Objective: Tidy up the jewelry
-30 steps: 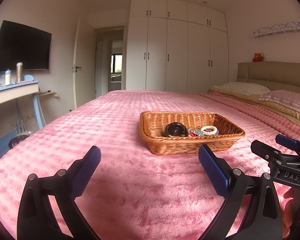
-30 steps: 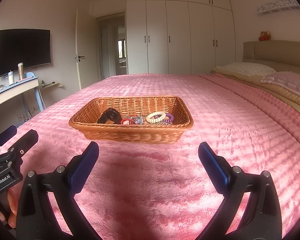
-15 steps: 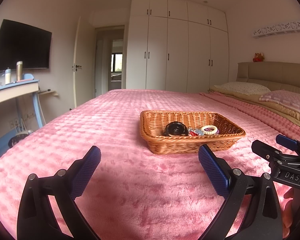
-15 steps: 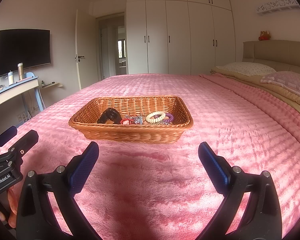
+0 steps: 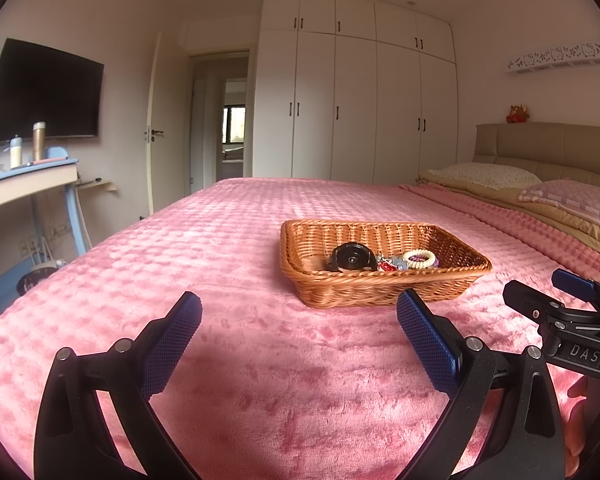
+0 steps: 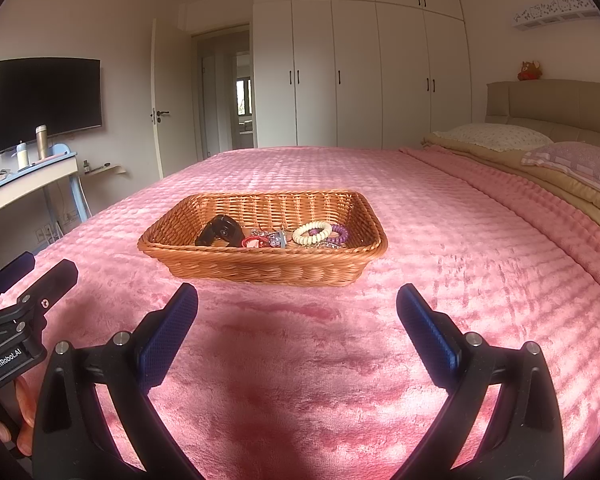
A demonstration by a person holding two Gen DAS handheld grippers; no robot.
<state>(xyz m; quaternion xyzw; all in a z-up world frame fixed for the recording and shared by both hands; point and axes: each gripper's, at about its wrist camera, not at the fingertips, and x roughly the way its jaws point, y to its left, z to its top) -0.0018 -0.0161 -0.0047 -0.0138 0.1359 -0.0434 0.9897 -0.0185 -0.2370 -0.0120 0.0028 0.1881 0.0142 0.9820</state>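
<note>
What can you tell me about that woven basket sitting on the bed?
The shallow rectangular wicker basket is orange-brown, tightly woven, with flared sides and a braided rim. It sits flat and upright on the fluffy pink bedspread, ahead of both open grippers; neither touches it. Inside lie a black watch-like piece, a cream beaded bracelet, a purple beaded bracelet and small red and silvery trinkets.

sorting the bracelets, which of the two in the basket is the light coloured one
The cream beaded bracelet, lying in the wicker basket. The purple bracelet touching it on the right is darker and partly hidden behind it.

Pink blanket (image 6: 440, 264), orange-brown wicker basket (image 6: 260, 270)
</note>
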